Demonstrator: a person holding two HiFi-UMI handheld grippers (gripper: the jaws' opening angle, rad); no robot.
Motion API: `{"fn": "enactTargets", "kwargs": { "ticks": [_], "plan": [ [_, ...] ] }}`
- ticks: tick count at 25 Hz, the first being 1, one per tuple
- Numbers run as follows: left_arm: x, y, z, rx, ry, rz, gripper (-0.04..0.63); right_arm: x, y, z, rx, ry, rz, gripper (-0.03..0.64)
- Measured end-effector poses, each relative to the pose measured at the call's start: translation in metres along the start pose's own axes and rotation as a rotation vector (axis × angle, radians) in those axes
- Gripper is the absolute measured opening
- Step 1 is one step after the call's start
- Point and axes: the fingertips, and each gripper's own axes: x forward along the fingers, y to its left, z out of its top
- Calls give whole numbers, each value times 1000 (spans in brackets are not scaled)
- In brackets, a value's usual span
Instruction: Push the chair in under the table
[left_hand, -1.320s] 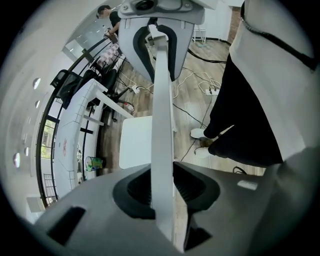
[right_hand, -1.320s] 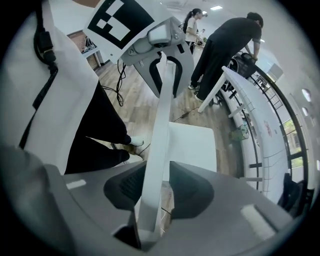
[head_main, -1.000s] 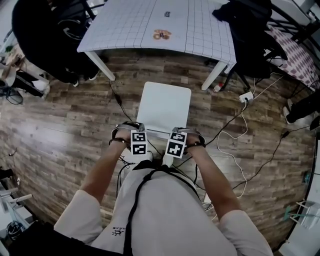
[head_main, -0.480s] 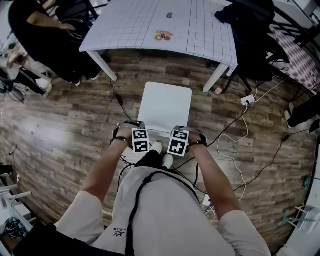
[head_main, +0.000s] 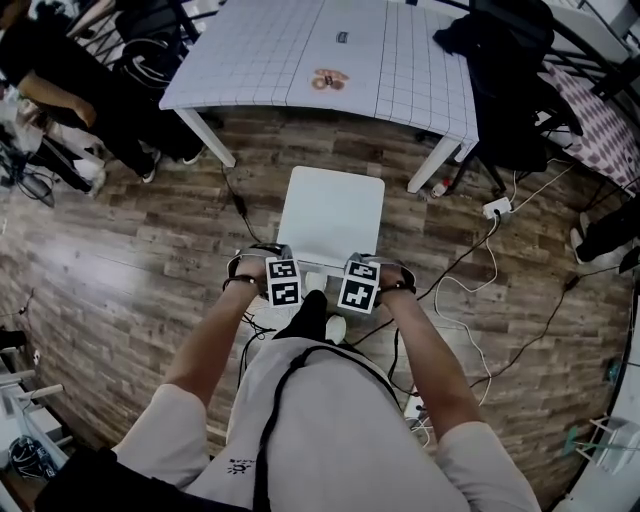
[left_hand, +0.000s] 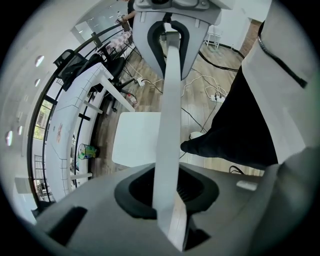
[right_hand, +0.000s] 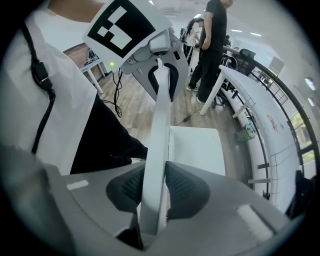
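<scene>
Head view: the chair (head_main: 330, 215) presents its seat only. Its legs are hidden beneath the seat, and most of the top edge of its back lies under the marker cubes of the left gripper (head_main: 283, 283) and right gripper (head_main: 358, 285). The table (head_main: 250, 70) is cut off by the upper edge. A small brownish item (head_main: 326, 78) on it is too small to identify, possibly rings. A bystander (head_main: 110, 120) at upper left is cropped.
</scene>
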Motion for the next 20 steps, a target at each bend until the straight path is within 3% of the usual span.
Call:
{"fn": "enactTargets", "kwargs": {
  "ticks": [7,20],
  "plan": [
    [5,40,-12,-5,-15,17,95,3,-41,13,5,2,-22,87],
    [16,113,8,7,-42,-9,94,1,-120,-5,11,21,-28,84]
  ]
}}
